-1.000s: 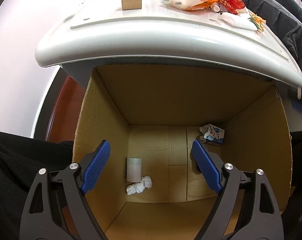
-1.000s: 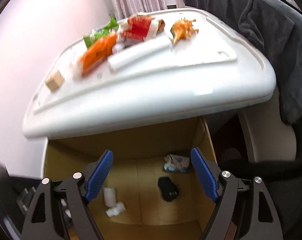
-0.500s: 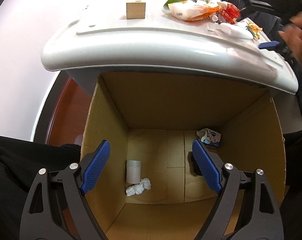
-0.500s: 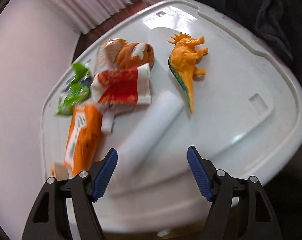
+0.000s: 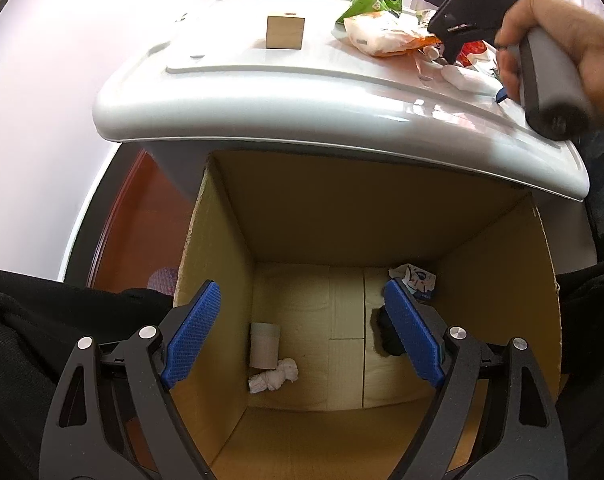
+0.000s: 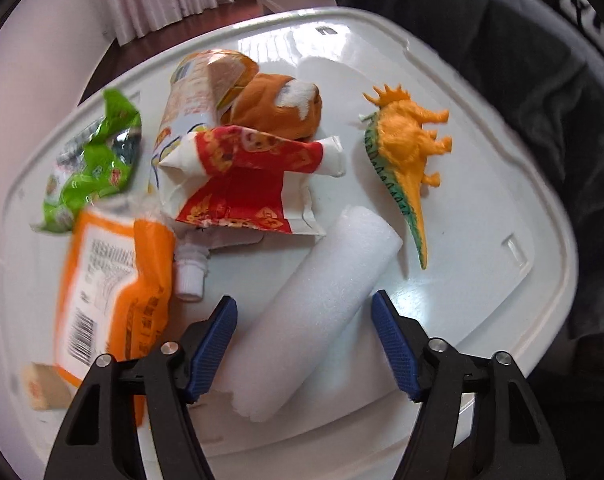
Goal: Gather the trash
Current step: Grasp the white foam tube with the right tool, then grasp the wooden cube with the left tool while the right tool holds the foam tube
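Over the box, the left gripper [image 5: 302,332] had barely shifted from a second earlier; it hung with its jaws spread wide and nothing between them, looking down into the cardboard box [image 5: 230,264]. On the box floor lay a small paper roll [image 5: 264,345], a crumpled tissue [image 5: 274,376] touching it, a crushed carton [image 5: 416,280] in the far corner and a dark lump partly hidden behind the right finger. What was new in this view was the person's right hand [image 5: 558,36], which had come in above the white lid [image 5: 262,92] beside the wooden block [image 5: 285,32].

From the right wrist, the change was bigger. A second earlier that camera had looked at the box from outside; now the right gripper [image 6: 304,344] was low over the lid, jaws open, straddling the near end of the white foam roll [image 6: 318,312] without yet pinching it. Near it lay the orange packet [image 6: 110,280], red wrapper [image 6: 242,176], green wrapper [image 6: 94,160], plush toy [image 6: 278,100] and orange dinosaur [image 6: 406,148]. I judged the foam roll was the next piece bound for the box.
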The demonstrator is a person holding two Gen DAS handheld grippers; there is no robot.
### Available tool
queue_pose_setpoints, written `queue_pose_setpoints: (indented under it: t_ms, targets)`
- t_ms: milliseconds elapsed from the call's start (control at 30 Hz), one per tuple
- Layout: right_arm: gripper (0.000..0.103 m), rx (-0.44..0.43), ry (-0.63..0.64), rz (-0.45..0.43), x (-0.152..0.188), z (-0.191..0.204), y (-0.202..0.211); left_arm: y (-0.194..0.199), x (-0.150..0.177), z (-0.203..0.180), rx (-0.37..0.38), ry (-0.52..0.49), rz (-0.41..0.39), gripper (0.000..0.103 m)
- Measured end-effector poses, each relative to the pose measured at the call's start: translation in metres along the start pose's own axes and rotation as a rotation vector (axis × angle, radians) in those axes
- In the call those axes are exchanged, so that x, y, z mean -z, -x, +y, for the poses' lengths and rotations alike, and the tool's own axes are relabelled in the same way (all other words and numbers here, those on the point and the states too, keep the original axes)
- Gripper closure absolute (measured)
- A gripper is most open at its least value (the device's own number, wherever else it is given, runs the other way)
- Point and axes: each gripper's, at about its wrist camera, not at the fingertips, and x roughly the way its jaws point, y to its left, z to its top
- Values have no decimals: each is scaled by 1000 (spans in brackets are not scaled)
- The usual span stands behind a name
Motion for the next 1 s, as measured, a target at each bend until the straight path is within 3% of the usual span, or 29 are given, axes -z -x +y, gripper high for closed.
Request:
queue_pose_setpoints:
  t_ms: [100, 300, 467, 733, 900, 1000]
  targets:
    - [59, -31, 62, -62, 16, -3, 5, -1, 0, 0, -10, -1, 2, 21]
    - [76, -173, 153, -114, 32, -39, 17, -5, 2, 2, -22, 5, 9, 21]
    - [81, -296, 243, -133, 40, -73, 22, -6, 2, 0, -26, -6, -1, 21]
    - [81, -354, 352, -209, 54, -98, 28, -3, -11, -2, -34, -13, -40, 21]
    - [82, -426, 338, -249, 59, -105, 40, 8, -40, 2, -65, -7, -96, 21]
    - [81, -472, 281, -241, 57, -113, 45, 11, -73, 6, -76, 4, -150, 21]
